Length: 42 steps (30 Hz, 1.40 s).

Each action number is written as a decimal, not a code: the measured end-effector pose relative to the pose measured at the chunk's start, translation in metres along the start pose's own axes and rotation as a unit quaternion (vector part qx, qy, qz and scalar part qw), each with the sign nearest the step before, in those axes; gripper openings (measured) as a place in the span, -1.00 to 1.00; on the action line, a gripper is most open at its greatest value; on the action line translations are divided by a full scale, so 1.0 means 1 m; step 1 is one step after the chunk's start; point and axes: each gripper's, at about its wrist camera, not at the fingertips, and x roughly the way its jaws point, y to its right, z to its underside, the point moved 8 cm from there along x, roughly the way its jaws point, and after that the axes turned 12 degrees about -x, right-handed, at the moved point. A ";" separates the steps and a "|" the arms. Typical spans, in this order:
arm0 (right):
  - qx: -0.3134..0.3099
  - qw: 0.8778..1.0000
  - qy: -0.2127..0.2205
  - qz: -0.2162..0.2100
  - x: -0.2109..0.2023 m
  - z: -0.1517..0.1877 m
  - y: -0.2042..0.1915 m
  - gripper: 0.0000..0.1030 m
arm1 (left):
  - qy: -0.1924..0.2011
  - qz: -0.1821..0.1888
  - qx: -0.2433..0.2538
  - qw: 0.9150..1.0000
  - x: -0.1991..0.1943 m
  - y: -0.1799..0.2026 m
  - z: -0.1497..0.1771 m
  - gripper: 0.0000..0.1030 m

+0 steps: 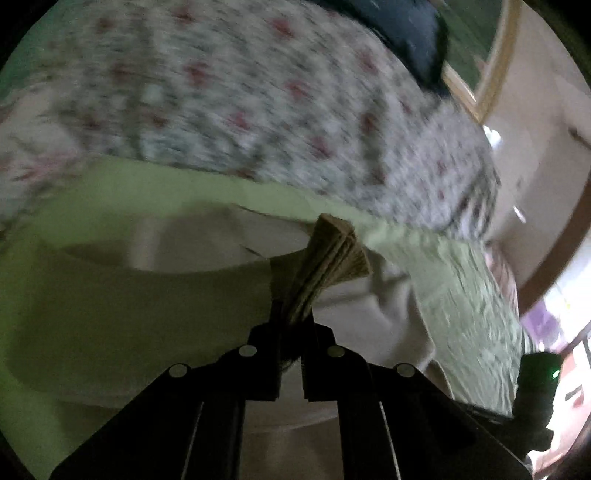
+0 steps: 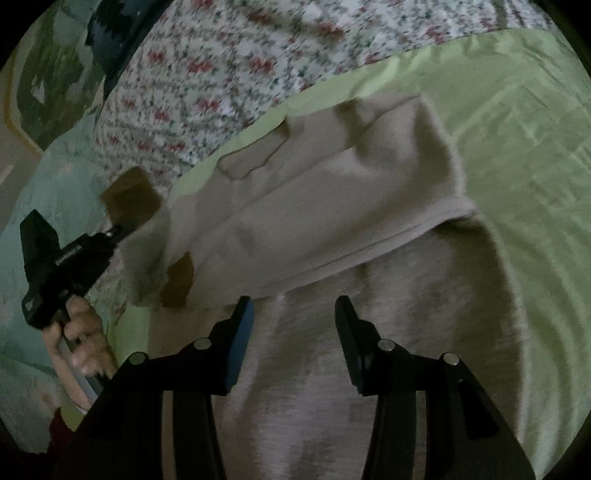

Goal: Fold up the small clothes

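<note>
A small beige garment (image 2: 317, 221) with brown cuffs (image 2: 129, 199) lies on a light green sheet (image 2: 517, 147). My left gripper (image 1: 291, 325) is shut on a brown ribbed cuff (image 1: 332, 254) of the garment (image 1: 369, 310) and holds it up off the sheet. It shows at the left of the right wrist view (image 2: 114, 232), held by a hand. My right gripper (image 2: 293, 310) is open and empty, just above the lower part of the beige garment, below a folded-over layer.
A floral bedcover (image 2: 221, 74) lies beyond the green sheet (image 1: 147, 184). A dark blue item (image 1: 410, 33) sits at the far edge. A wood-trimmed frame (image 1: 495, 66) and floor are at the right of the left wrist view.
</note>
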 end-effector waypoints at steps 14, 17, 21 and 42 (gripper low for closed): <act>0.032 0.999 0.013 0.019 -0.015 -0.008 0.042 -0.08 | -0.102 -0.008 0.043 0.994 0.069 0.032 0.088 0.17; 0.031 0.999 0.010 0.012 -0.005 -0.014 0.038 -0.08 | -0.077 -0.017 0.035 0.996 0.034 0.013 0.085 0.28; 0.038 0.999 0.005 -0.004 0.016 -0.025 0.031 0.01 | -0.038 -0.062 0.011 0.997 -0.016 -0.035 0.078 0.36; -0.032 0.997 0.074 -0.017 0.007 -0.111 -0.006 -0.87 | 0.026 -0.298 -0.102 0.949 -0.036 -0.215 0.014 0.23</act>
